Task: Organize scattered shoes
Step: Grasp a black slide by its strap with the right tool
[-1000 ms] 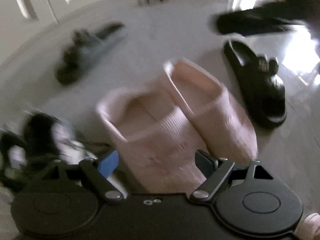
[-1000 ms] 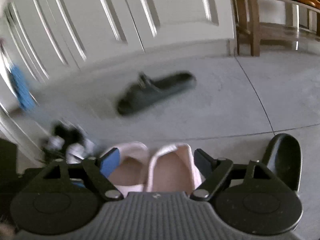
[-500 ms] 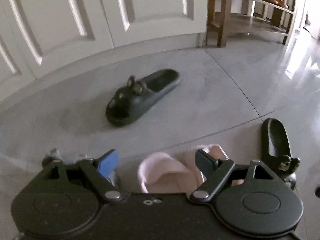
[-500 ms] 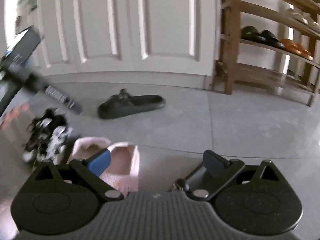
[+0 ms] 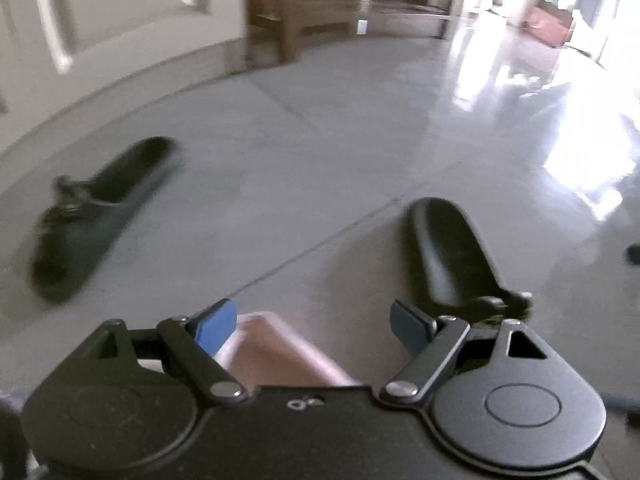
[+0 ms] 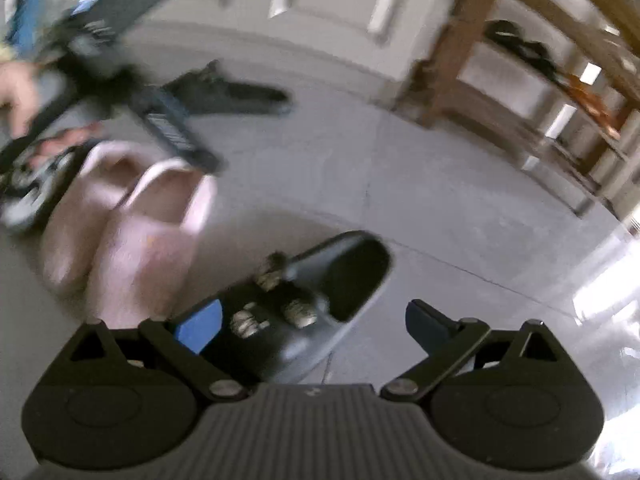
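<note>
1. The left tongs (image 5: 314,326) stood apart and empty over the heel of a pink slipper (image 5: 276,354).
2. The right tongs (image 6: 314,322) also stood apart, low over a black sandal (image 6: 320,296) on the floor (image 6: 440,208), gripping nothing.
3. The pink slippers (image 6: 132,228) lay side by side just beside that sandal.
4. A second black sandal (image 6: 228,94) lay well apart, near the white doors (image 6: 320,4).

The left gripper (image 5: 314,326) points low over the floor with its jaws spread wide and nothing between the fingertips (image 5: 212,326). The right gripper (image 6: 314,324) is likewise spread wide, angled down, gripping nothing. In the right wrist view the left gripper appears blurred at upper left, held by the person's hand (image 6: 18,94).
</note>
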Motion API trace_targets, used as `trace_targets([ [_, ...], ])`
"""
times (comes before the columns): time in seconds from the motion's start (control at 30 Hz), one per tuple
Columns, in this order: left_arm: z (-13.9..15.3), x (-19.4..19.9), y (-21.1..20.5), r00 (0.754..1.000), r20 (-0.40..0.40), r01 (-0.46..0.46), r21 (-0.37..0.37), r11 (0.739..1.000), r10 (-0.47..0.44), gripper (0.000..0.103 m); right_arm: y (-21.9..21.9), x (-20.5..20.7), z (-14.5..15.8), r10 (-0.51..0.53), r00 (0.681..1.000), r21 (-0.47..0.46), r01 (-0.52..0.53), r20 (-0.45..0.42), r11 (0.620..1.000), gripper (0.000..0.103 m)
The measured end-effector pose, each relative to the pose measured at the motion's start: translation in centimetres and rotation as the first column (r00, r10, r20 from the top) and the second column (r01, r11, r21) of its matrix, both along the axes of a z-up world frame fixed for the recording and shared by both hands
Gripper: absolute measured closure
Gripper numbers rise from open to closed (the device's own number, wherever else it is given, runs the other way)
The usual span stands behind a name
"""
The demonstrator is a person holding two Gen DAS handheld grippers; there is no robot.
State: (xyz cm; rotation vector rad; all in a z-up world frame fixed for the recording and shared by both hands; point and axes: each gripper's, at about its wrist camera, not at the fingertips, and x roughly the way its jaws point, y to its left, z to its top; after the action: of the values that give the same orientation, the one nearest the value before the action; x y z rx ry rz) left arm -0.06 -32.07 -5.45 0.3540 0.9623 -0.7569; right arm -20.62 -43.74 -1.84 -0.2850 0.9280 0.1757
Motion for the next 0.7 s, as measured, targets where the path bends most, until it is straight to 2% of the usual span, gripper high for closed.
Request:
trace_targets([
  [0.1, 0.0, 0.7, -0.2, 0.999, -0.027, 0.032, -0.011, 0.999, -0.033, 0.019, 1.0, 0.9, 0.5, 0.150, 0.986, -0.026, -0.152, -0.070, 0.988, 0.003],
  [0.23, 0.1, -0.1, 1.9, 0.995, 0.064, 0.069, 0.115, 0.991, -0.076, 0.019, 1.8, 1.8, -0.3, 0.034, 0.997, -0.216, -0.048, -0.069, 0.975, 0.003],
  [0.33, -0.9, -1.5, 3.2, 0.992, 0.040, 0.109, 0.142, 0.984, -0.116, 0.019, 3.0, 0.4, -1.3, -0.026, 1.000, -0.256, 0.029, 0.013, 0.966, 0.003],
  [0.47, -2.9, -2.8, 4.4, 0.991, -0.066, 0.128, 0.134, 0.983, -0.121, 0.019, 6.2, -2.4, -6.7, 0.037, 0.991, -0.449, 0.025, 0.129, 0.893, 0.003],
  [0.5, -3.2, -2.9, 4.6, 0.990, -0.071, 0.130, 0.148, 0.980, -0.121, 0.019, 7.0, -3.1, -8.1, 0.058, 0.986, -0.495, 0.027, 0.155, 0.868, 0.003],
  [0.57, -3.6, -3.6, 5.4, 0.992, -0.056, 0.124, 0.224, 0.967, -0.114, 0.019, 8.6, -4.6, -10.8, 0.102, 0.974, -0.584, 0.037, 0.203, 0.811, 0.003],
  [0.63, -3.5, -4.1, 6.2, 0.992, -0.045, 0.123, 0.249, 0.961, -0.115, 0.019, 9.9, -5.3, -13.4, 0.141, 0.960, -0.654, 0.055, 0.243, 0.754, 0.003],
  [0.7, -3.3, -4.5, 7.1, 0.995, -0.033, 0.098, 0.289, 0.952, -0.092, 0.019, 10.4, -5.1, -14.5, 0.160, 0.951, -0.687, 0.069, 0.265, 0.724, 0.003],
])
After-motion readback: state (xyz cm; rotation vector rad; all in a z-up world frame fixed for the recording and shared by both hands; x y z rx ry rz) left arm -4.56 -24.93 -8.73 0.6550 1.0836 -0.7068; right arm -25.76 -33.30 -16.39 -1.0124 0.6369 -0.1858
